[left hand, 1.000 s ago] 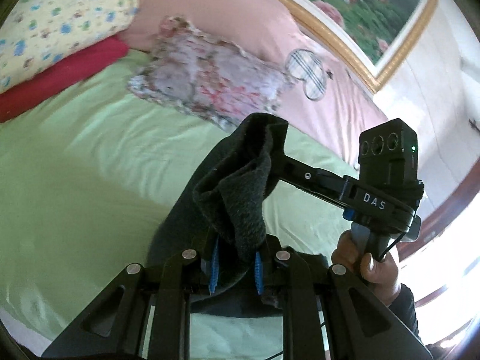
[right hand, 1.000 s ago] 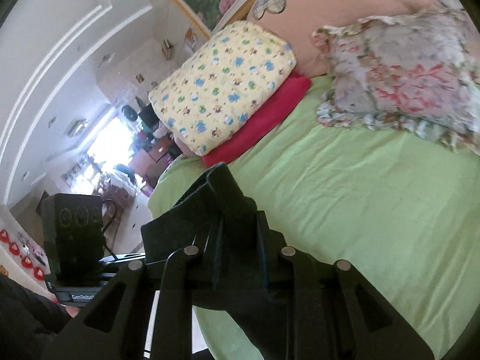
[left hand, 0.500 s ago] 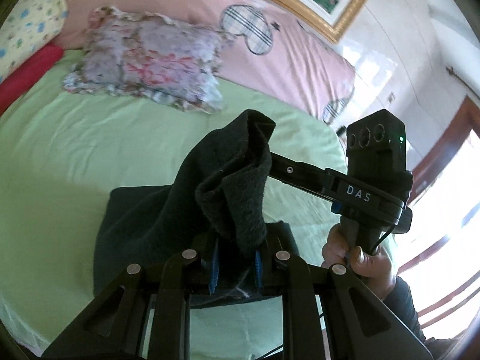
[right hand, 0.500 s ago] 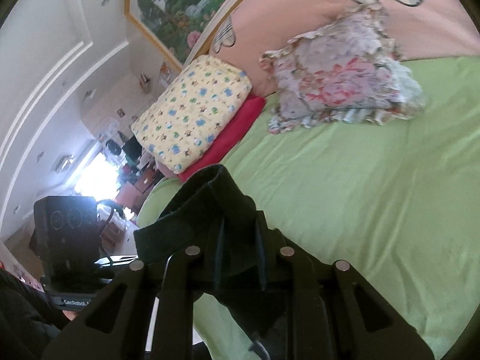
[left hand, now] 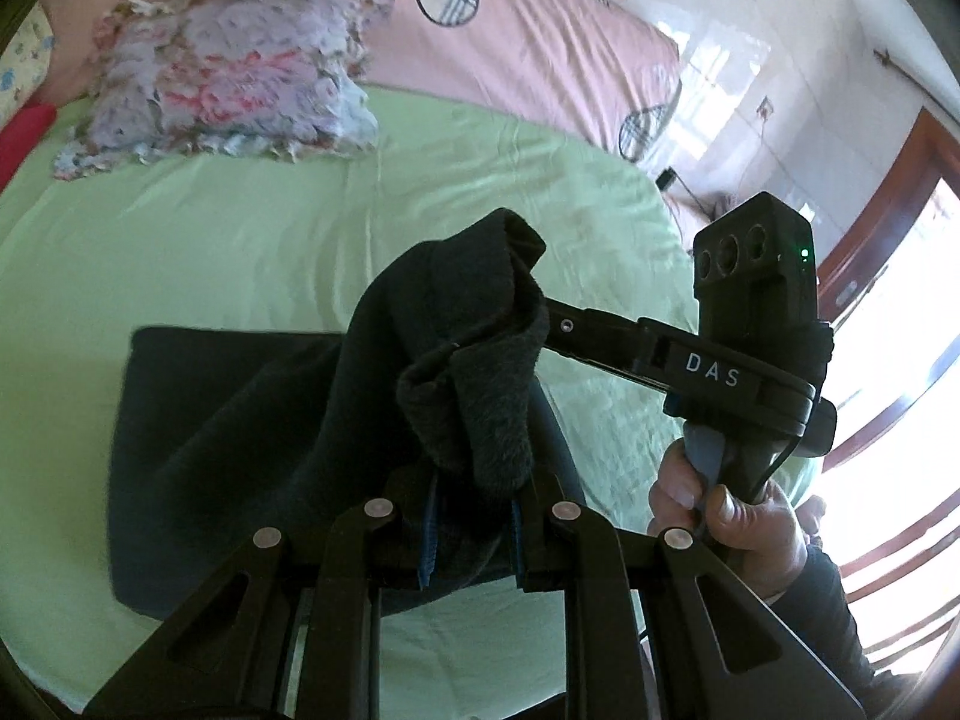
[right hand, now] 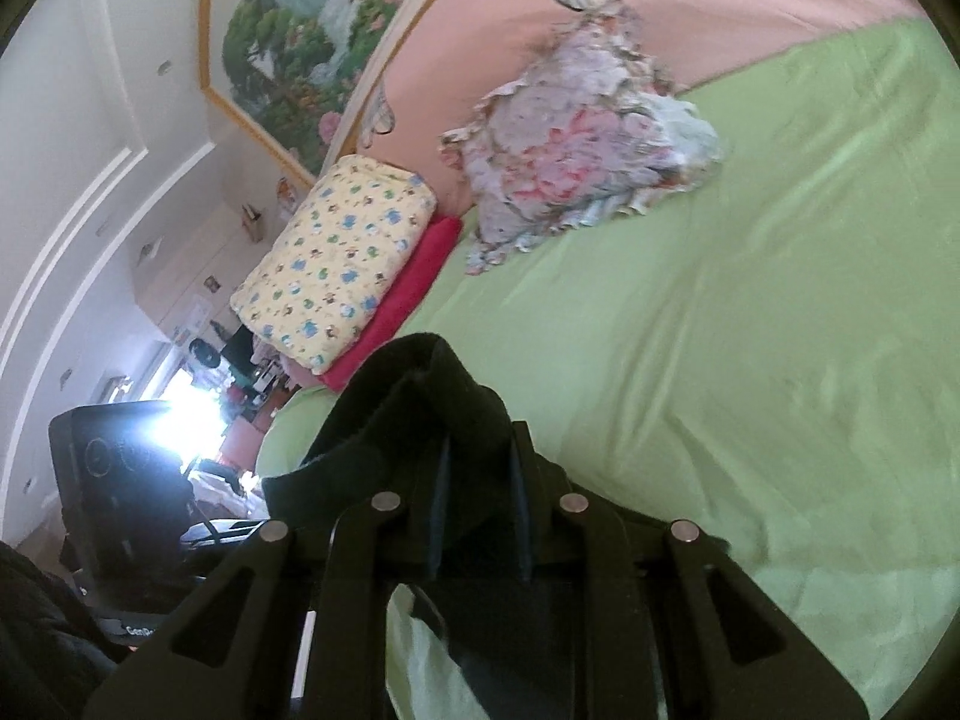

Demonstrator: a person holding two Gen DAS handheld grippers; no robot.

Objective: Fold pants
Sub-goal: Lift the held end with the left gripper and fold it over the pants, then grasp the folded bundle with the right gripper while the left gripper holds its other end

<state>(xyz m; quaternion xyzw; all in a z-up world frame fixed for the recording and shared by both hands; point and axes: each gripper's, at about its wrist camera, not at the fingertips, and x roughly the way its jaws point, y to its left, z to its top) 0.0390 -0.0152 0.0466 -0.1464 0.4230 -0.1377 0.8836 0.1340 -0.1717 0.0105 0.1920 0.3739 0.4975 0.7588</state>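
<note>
Dark fleece pants [left hand: 252, 432] lie partly flat on the green bed sheet, with one end lifted. My left gripper [left hand: 471, 510] is shut on the bunched lifted edge of the pants. My right gripper [right hand: 477, 516] is shut on the same lifted end, which shows as dark cloth [right hand: 420, 414] in the right wrist view. In the left wrist view the right gripper's fingers reach into the bunched cloth from the right, and a hand holds its handle [left hand: 750, 378]. The two grippers are close together above the sheet.
Green sheet [left hand: 210, 240] covers the bed. A floral pillow [left hand: 228, 102] lies at the head against a pink headboard [left hand: 540, 30]. A yellow patterned pillow [right hand: 336, 264] sits on a red one [right hand: 414, 294] at the far side. A window is at the right.
Both grippers have swung with the lifted pants end, so the views turned across the bed. More of the pants now lies flat on the sheet on the left.
</note>
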